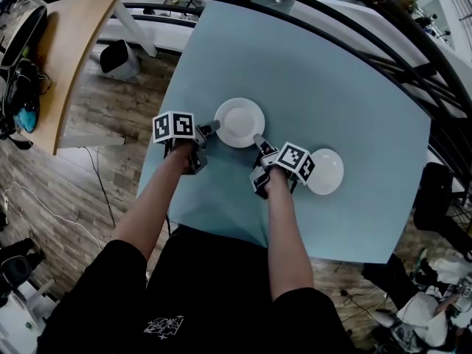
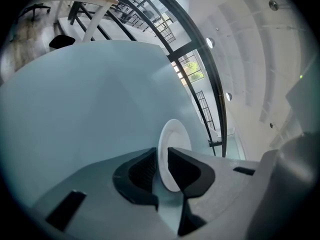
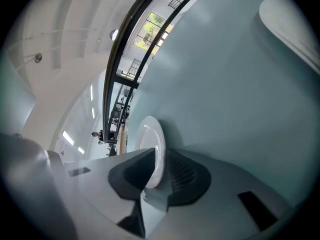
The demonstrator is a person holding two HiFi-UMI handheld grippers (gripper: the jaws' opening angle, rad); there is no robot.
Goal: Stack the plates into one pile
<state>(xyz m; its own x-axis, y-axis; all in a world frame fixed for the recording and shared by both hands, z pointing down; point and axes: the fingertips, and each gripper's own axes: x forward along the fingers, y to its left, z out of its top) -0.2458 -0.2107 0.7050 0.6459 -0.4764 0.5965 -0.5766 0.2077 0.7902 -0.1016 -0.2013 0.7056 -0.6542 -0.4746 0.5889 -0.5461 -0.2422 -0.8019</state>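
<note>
Risk: centre plate (image 1: 239,122) tilts or slips if one side lifts first, since both grippers share its rim. It could also clip second plate (image 1: 325,171), at its 4 o'clock on table (image 1: 332,87).

Jaws: left gripper (image 1: 212,128) narrow, pinching rim at 9 o'clock. Right gripper (image 1: 258,139) part-closed, looks clamped on rim approx 5 o'clock.
</note>
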